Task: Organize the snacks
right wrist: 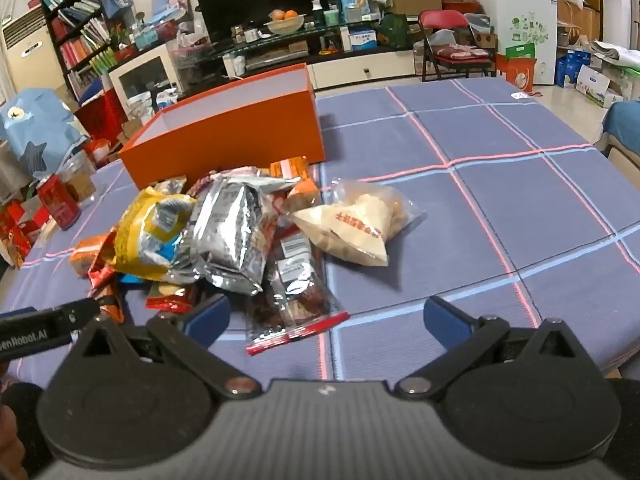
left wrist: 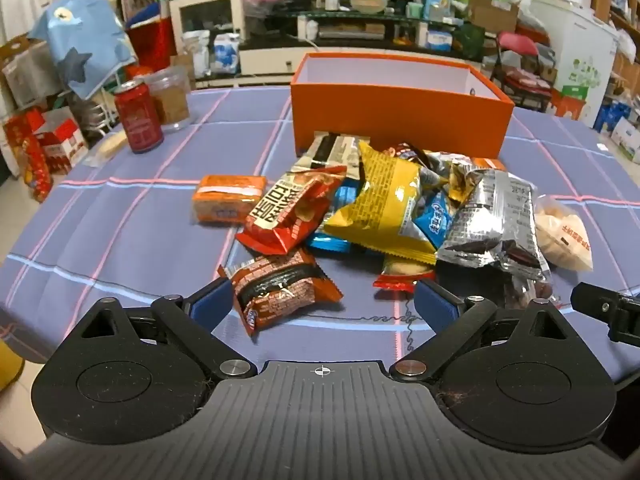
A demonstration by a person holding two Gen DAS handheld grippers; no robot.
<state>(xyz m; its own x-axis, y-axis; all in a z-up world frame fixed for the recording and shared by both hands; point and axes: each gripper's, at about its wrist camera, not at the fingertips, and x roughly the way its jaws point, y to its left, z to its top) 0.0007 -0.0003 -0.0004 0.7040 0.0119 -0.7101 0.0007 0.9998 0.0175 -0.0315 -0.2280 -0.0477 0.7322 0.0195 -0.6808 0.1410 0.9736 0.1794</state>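
A pile of snack packets lies on the blue checked tablecloth in front of an open orange box (left wrist: 400,116), also seen in the right wrist view (right wrist: 224,144). My left gripper (left wrist: 324,304) is open, with a brown-red packet (left wrist: 280,288) lying between its fingers. A yellow bag (left wrist: 384,204), a silver bag (left wrist: 492,220) and an orange packet (left wrist: 228,198) lie beyond. My right gripper (right wrist: 326,316) is open just before a clear red-edged bag (right wrist: 296,304). A pale clear bag (right wrist: 360,224) lies at the pile's right.
A red can (left wrist: 138,118) and a clear jar (left wrist: 170,96) stand at the table's far left. The tablecloth (right wrist: 500,184) stretches to the right of the pile. Beyond the table are shelves, a TV stand and a red chair (right wrist: 452,40).
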